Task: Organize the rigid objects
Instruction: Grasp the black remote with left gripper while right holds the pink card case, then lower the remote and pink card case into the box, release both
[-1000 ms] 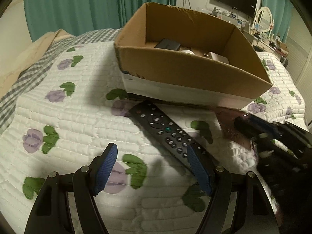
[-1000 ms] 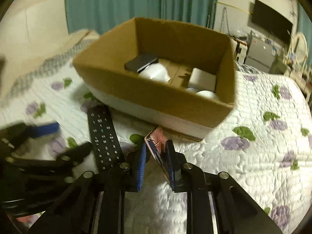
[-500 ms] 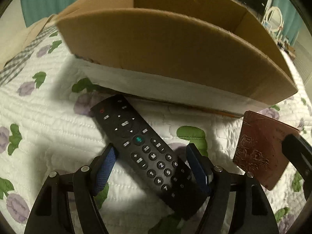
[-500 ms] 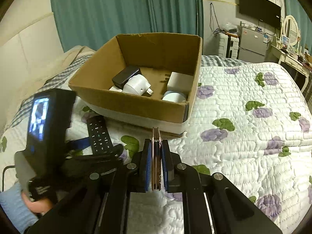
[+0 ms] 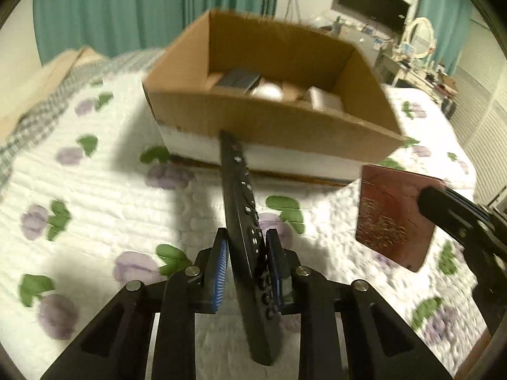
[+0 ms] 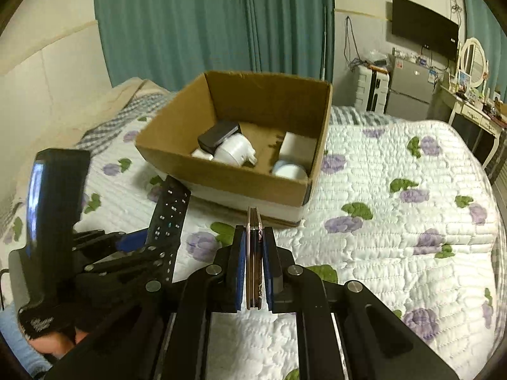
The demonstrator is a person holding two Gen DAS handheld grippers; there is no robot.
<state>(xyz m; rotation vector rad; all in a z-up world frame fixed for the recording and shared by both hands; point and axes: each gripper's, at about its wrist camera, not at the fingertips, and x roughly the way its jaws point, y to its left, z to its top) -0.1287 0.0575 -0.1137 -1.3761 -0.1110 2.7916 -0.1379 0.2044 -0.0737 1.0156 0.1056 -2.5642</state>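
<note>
The left gripper [image 5: 245, 262] is clamped on a long black remote control [image 5: 242, 202], its blue-padded fingers [image 5: 220, 266] pressing the remote's two long edges. The remote is turned on edge and lifted off the white quilted bedspread with purple flowers and green leaves [image 5: 95, 196]; its far tip points toward 12 o'clock and overlaps the near wall of the open brown cardboard box [image 5: 285, 123]. In the right wrist view the same remote [image 6: 169, 215] rises at 9 o'clock from the left gripper [image 6: 133, 240], tilted toward the box.

The right gripper [image 6: 253, 262] is closed on a thin reddish-brown embossed card case [image 6: 254, 253], seen edge-on between the blue pads and standing upright. In the left wrist view the case [image 5: 396, 215] shows its flat face at 3 o'clock, held above the bedspread by the right gripper [image 5: 443, 209], near the box's right front corner but apart from it.

The box [image 6: 228, 174] sits on the bedspread [image 6: 396, 221] at 12 o'clock of both grippers. Inside it lie a flat black rectangular device [image 6: 218, 136], a white plug adapter [image 6: 234, 148] just beside it, a white cube-shaped block [image 6: 298, 145] toward the right wall, and a round white object [image 6: 290, 171] in the near right corner.

Teal curtains [image 6: 206, 25] hang behind the bed.
</note>
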